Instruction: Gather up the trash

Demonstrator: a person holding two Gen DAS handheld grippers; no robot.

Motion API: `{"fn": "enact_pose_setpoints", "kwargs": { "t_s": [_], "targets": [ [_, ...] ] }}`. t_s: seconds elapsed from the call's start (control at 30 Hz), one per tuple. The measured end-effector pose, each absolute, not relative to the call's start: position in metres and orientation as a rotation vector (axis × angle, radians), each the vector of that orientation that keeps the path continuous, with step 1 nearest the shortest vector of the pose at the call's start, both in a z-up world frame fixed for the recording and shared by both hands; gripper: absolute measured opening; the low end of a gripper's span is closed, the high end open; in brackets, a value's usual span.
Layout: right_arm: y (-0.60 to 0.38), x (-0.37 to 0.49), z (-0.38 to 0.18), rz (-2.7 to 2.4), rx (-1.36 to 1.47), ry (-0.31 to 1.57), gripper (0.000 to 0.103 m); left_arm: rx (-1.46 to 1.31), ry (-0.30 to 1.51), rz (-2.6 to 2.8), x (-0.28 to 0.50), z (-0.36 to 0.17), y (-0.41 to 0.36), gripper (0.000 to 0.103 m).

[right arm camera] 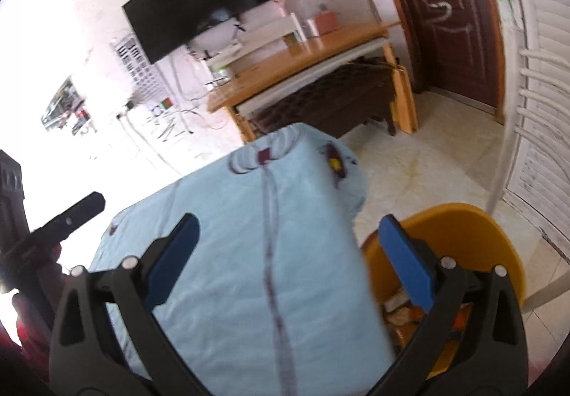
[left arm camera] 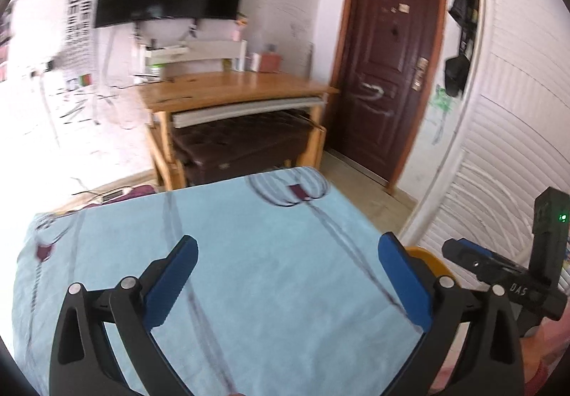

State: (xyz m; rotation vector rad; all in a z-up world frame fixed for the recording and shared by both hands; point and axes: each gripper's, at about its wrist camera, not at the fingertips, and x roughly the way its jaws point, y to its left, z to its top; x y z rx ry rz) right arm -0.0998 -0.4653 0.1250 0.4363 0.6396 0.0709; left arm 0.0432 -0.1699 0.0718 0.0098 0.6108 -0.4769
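Two grippers, one bin, both jaws spread and holding nothing.
Left wrist view: my left gripper (left arm camera: 286, 283) hangs over the light blue bed (left arm camera: 221, 239). Right wrist view: my right gripper (right arm camera: 288, 262) straddles the bed edge and one yellow bin (right arm camera: 459, 235) on the floor, crumpled wrappers (right arm camera: 402, 314) inside.
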Motion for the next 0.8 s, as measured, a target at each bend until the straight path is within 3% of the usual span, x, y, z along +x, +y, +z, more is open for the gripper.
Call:
{"fn": "enact_pose_setpoints", "kwargs": {
  "t_s": [0.8],
  "targets": [
    [-0.334,-0.107,0.136,0.251,0.252,0.632,0.097,-0.057,0.526,-0.193,-0.021,0.055,-0.027,0.096]
  ]
}}
